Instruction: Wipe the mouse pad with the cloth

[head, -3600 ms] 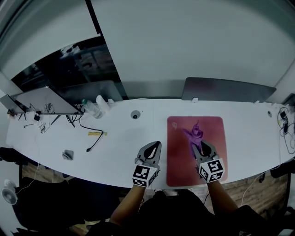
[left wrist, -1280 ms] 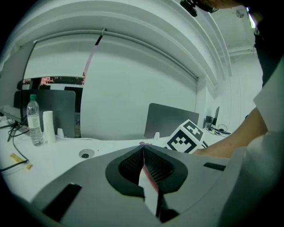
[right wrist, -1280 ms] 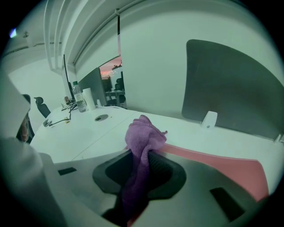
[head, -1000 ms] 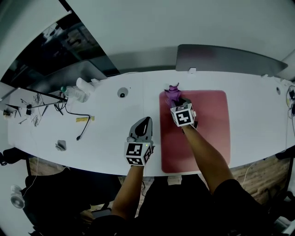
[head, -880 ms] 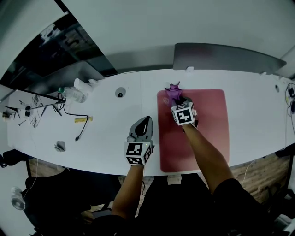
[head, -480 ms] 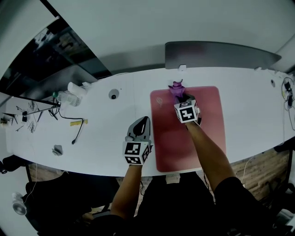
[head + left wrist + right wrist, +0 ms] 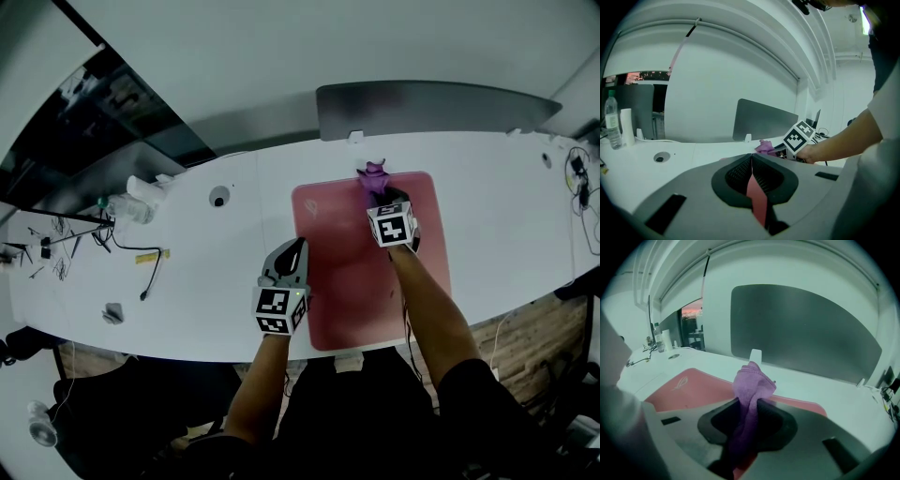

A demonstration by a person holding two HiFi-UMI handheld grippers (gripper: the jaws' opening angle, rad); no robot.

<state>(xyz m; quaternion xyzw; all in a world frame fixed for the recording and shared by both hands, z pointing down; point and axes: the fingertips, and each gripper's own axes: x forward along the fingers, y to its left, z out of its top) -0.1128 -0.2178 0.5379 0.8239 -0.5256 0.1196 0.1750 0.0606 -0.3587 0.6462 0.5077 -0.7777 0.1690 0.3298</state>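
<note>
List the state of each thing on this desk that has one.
Purple fabric cloth: bunched, pinched at the pad's far edge.
Pink rectangular mouse pad: flat on the white desk.
Right hand-held gripper: shut on the cloth.
Left hand-held gripper: shut, empty.

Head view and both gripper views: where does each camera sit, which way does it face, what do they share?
Head view: on the person's head, looking steeply down at the table; shows both forearms, left gripper and right gripper.
Left gripper view: on the left gripper, looking along its shut jaws across the table; shows the right hand.
Right gripper view: on the right gripper, facing the grey panel; its jaws grip the cloth.
Shared: all three show the cloth and pad.
</note>
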